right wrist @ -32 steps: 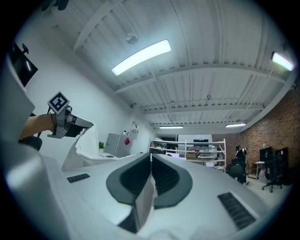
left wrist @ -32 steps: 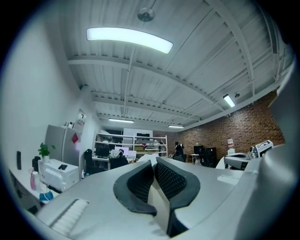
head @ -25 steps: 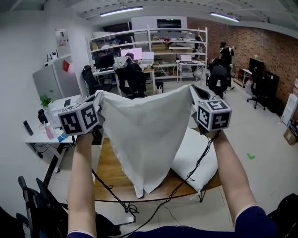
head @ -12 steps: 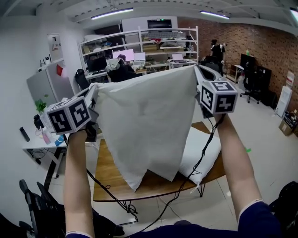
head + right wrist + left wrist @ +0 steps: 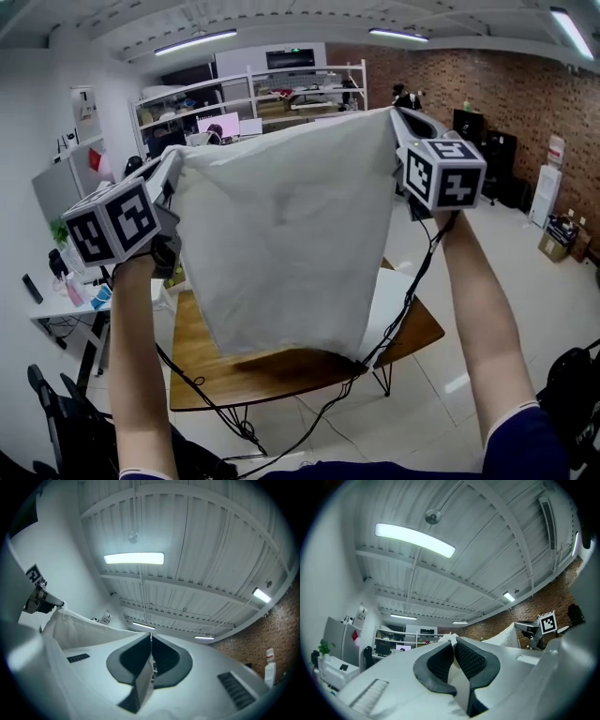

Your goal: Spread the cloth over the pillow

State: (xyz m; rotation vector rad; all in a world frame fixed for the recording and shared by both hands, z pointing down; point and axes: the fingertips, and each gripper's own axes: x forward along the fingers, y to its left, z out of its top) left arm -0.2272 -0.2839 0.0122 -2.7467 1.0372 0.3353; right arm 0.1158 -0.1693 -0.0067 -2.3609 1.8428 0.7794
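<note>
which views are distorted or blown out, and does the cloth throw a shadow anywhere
Head view: mild fisheye bend, even light, cloth shadows the table beneath its hem. Left gripper view: strong fisheye, black corners, ceiling lamp blown out. Right gripper view: same dark vignette, strip light glaring.

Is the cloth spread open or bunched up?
Spread open: the cloth hangs as a flat sheet, top corners clamped by the left gripper and right gripper.

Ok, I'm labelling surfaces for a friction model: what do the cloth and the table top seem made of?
The cloth looks like thin woven fabric, off-white and matte; it hangs slack with soft folds. The table top is apparently wood or wood veneer, warm brown with a faint sheen; its grain is too small to confirm.
</note>
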